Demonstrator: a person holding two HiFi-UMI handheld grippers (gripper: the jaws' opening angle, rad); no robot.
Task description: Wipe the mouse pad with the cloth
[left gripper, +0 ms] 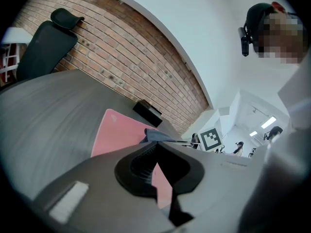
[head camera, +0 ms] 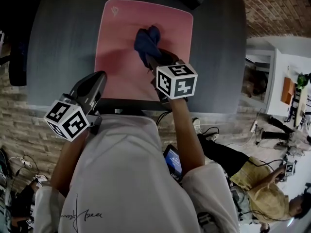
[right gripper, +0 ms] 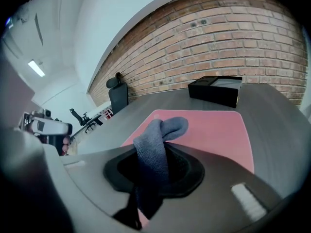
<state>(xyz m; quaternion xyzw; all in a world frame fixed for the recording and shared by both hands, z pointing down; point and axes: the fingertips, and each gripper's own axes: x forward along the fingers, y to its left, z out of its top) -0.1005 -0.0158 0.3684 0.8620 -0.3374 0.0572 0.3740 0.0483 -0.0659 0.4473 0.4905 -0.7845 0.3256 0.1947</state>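
Note:
A pink mouse pad (head camera: 121, 38) lies on the dark grey table (head camera: 63, 42). My right gripper (head camera: 148, 58) is over the pad's right half, shut on a blue cloth (head camera: 147, 40) that bunches up beyond its tips. In the right gripper view the cloth (right gripper: 160, 135) runs up between the jaws of that gripper (right gripper: 150, 166), with the pad (right gripper: 214, 127) beyond it. My left gripper (head camera: 99, 76) hovers at the pad's near left corner, its jaws together with nothing in them. The left gripper view looks past that gripper (left gripper: 156, 152) to the pad (left gripper: 119, 130) and the cloth (left gripper: 155, 136).
A black box (right gripper: 216, 90) sits on the table behind the pad, against the brick wall (right gripper: 233, 38). An office chair (left gripper: 46, 42) stands at the table's left end. The table's near edge (head camera: 126, 103) is right by my body. A person (head camera: 252, 178) sits on the floor to the right.

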